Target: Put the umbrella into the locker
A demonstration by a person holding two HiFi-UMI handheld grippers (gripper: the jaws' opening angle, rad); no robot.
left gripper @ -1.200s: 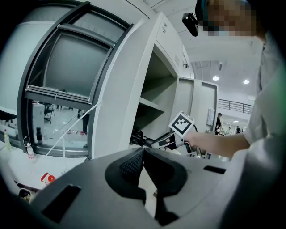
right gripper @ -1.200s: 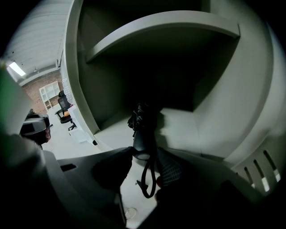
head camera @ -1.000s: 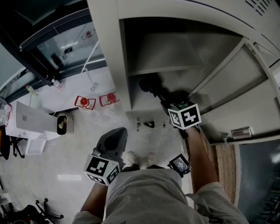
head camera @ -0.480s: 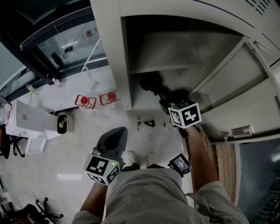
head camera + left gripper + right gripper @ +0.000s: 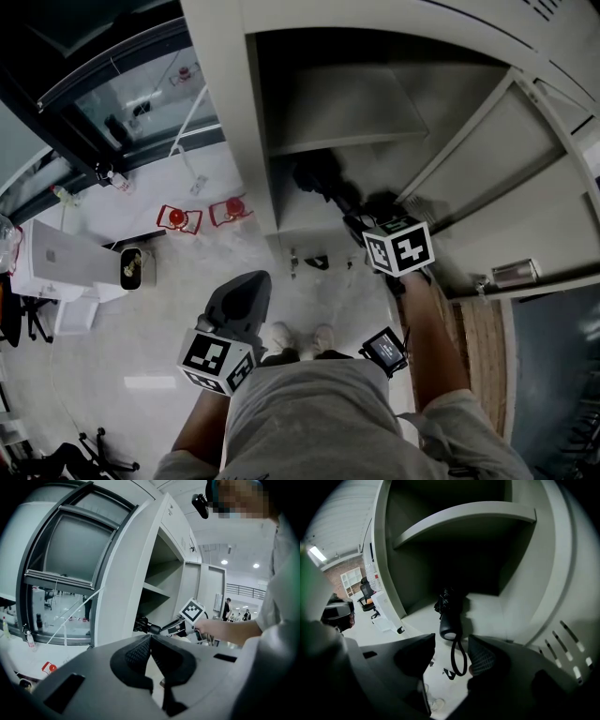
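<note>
The black folded umbrella (image 5: 450, 613) lies on the floor of the grey locker's (image 5: 258, 141) lower compartment, with its handle end toward the opening. My right gripper (image 5: 452, 656) is just in front of that handle. Its jaws have just been opening and now stand apart. Only the wrist strap (image 5: 458, 660) hangs in the gap, and the pads press on nothing. In the head view the umbrella (image 5: 319, 178) shows beyond the right gripper (image 5: 356, 218). My left gripper (image 5: 150, 641) is shut and empty, held low to the left (image 5: 246, 298), away from the locker.
The locker door (image 5: 497, 178) stands open on the right. A shelf (image 5: 464, 520) spans the compartment above the umbrella. On the floor to the left are two red objects (image 5: 178, 218), a white box (image 5: 56, 258) and a tin (image 5: 133, 267). The person's shoes (image 5: 295, 337) show below.
The head view has shifted slightly. The right gripper stays at the locker mouth and the umbrella lies where it was. The left gripper has not moved.
</note>
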